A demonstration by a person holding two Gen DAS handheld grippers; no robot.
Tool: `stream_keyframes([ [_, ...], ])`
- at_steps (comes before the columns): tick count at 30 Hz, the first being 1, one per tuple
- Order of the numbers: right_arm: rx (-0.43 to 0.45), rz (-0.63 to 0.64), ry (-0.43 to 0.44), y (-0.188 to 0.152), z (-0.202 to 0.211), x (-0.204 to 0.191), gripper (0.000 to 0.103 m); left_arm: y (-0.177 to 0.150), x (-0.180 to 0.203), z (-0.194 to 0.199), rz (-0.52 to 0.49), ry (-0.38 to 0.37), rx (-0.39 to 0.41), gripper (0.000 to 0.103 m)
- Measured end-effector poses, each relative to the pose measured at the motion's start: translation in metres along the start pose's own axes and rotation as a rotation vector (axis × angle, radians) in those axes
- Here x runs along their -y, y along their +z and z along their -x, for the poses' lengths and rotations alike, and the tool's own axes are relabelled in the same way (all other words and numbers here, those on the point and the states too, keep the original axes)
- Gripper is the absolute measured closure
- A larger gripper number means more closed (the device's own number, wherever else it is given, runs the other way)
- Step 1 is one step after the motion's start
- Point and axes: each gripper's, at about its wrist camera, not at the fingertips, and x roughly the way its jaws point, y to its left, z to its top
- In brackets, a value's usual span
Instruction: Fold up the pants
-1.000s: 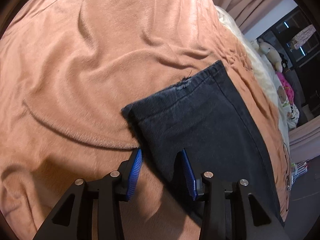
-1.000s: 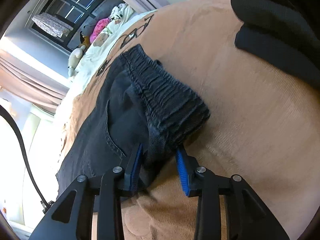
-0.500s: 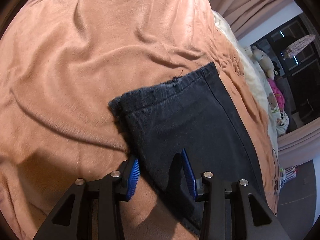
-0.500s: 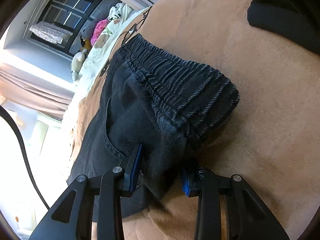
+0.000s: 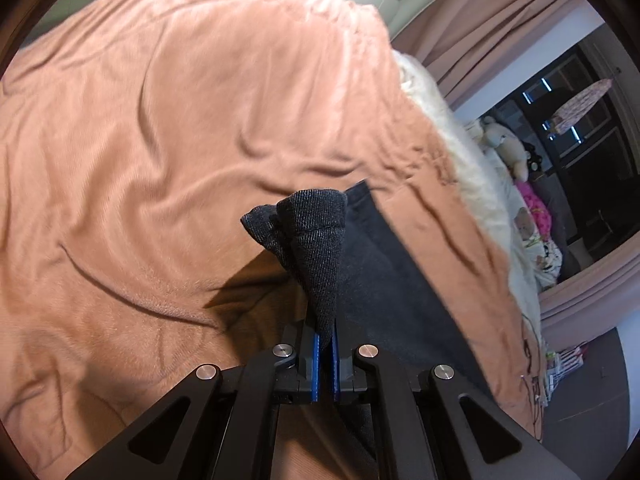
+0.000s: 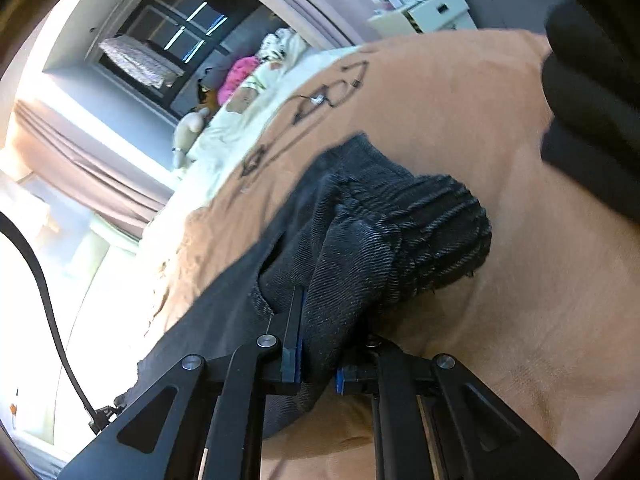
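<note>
The dark pants (image 5: pixel 384 264) are lying on the bed, on an orange blanket (image 5: pixel 160 140). The left gripper (image 5: pixel 325 354) is squeezing the leg end (image 5: pixel 316 240) tight between its blue fingers (image 5: pixel 316 360). The right gripper (image 6: pixel 318 364) is pinching the stretchy waistband (image 6: pixel 432 232) the same way. Both ends are bunching up off the blanket. The fold is only starting. The two ends are not meeting yet, so most of the folding is waiting to be done.
</note>
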Motion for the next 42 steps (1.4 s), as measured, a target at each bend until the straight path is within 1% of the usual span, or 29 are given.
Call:
stream_keyframes([
  [4,0.002,0.007,0.028,-0.002,0.021,-0.003,0.095,0.000,0.015,0.032,-0.026,-0.021,0.021,0.099],
  [9,-0.014,0.012,0.040,0.000,0.038,0.004,0.095,-0.003,0.015,0.069,-0.039,-0.030,0.038,0.099],
  [17,-0.054,0.034,0.048,0.003,0.070,0.012,0.095,-0.028,-0.013,0.129,-0.026,-0.035,0.061,0.099],
  [19,-0.059,0.041,0.052,0.002,0.084,0.018,0.095,-0.036,-0.023,0.143,-0.021,-0.033,0.063,0.099],
  [28,-0.050,0.069,0.065,-0.004,0.125,0.029,0.095,-0.071,-0.060,0.195,0.001,-0.032,0.065,0.099],
  [32,-0.065,0.068,0.046,-0.008,0.137,0.037,0.095,-0.089,-0.078,0.210,0.013,-0.037,0.052,0.099],
  [36,-0.081,0.073,0.034,-0.013,0.149,0.045,0.095,-0.104,-0.096,0.213,0.031,-0.029,0.036,0.099],
  [37,-0.083,0.066,0.034,-0.014,0.149,0.048,0.095,-0.108,-0.102,0.211,0.038,-0.022,0.030,0.099],
  [38,-0.088,0.051,0.051,-0.017,0.148,0.052,0.095,-0.111,-0.107,0.210,0.046,-0.017,0.025,0.099],
  [42,-0.110,0.041,0.019,-0.031,0.140,0.060,0.094,-0.124,-0.127,0.194,0.067,0.008,-0.017,0.099],
])
